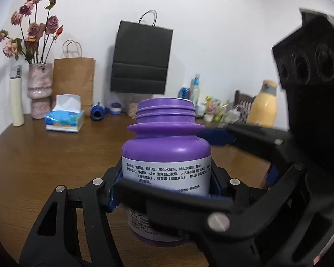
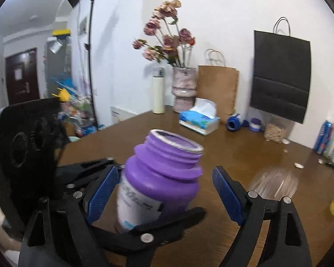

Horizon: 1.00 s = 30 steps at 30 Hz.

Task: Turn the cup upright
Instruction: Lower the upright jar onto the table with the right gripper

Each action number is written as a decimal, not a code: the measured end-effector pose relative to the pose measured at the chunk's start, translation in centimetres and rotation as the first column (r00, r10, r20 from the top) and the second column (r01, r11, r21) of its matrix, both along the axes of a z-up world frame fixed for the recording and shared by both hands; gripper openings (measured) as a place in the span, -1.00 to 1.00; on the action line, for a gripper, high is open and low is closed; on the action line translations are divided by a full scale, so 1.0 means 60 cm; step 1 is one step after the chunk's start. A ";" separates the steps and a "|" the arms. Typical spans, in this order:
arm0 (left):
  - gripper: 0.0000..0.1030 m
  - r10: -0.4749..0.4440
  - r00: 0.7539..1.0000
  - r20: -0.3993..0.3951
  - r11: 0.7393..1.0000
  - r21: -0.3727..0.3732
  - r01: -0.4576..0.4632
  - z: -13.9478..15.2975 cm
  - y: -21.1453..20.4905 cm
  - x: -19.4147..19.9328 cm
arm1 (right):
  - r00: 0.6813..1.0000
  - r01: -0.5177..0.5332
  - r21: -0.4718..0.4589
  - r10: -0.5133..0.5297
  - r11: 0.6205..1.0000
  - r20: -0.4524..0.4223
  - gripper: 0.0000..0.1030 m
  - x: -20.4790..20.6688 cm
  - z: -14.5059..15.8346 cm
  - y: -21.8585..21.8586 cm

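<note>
A purple bottle with a white label and an open threaded mouth [image 1: 167, 153] is upright between the blue pads of my left gripper [image 1: 165, 184], which is shut on its labelled body. My right gripper crosses in front of it in the left wrist view, one blue fingertip [image 1: 216, 136] beside the bottle's neck. In the right wrist view the same bottle [image 2: 160, 178] leans slightly right. My right gripper [image 2: 164, 195] is open around it, its pads apart from the bottle. A clear cup [image 2: 273, 184] lies blurred on the table to the right.
The brown wooden table [image 1: 55, 155] carries a tissue box [image 1: 65, 118], a vase of dried roses [image 1: 39, 89], a white flask [image 1: 16, 98], a brown paper bag [image 1: 75, 80], a blue cap [image 1: 98, 112] and a yellow bottle [image 1: 263, 104]. A black bag [image 1: 142, 60] hangs on the wall.
</note>
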<state>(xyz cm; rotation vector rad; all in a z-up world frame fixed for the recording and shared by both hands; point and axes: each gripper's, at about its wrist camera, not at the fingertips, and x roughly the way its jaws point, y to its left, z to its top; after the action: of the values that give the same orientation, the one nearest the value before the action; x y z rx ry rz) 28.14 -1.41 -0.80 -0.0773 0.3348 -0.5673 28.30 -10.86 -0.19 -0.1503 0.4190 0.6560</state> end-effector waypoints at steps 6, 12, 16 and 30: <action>0.14 -0.033 0.999 0.011 0.999 0.014 0.033 -0.010 -0.025 -0.040 | 0.990 -0.068 0.075 0.077 0.995 -0.114 0.76 -0.014 -0.012 -0.036; 0.14 -0.078 0.996 -0.044 0.997 0.001 0.078 -0.028 -0.052 -0.064 | 0.968 -0.075 0.182 0.115 0.981 -0.221 0.60 -0.024 -0.035 -0.083; 0.25 -0.064 0.995 -0.074 0.997 0.028 0.067 -0.035 -0.067 -0.067 | 0.972 -0.047 0.123 0.074 0.991 -0.224 0.33 -0.029 -0.043 -0.089; 0.90 0.267 0.929 -0.255 0.960 0.155 -0.233 -0.096 0.017 -0.081 | 0.975 0.176 -0.167 -0.195 0.970 -0.107 0.35 -0.026 -0.111 -0.089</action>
<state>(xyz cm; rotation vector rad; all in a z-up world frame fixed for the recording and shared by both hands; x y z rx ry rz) 23.31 -0.40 -6.56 -0.0791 0.6196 -0.2798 26.72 -16.21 -6.83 -0.2172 0.5965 0.4482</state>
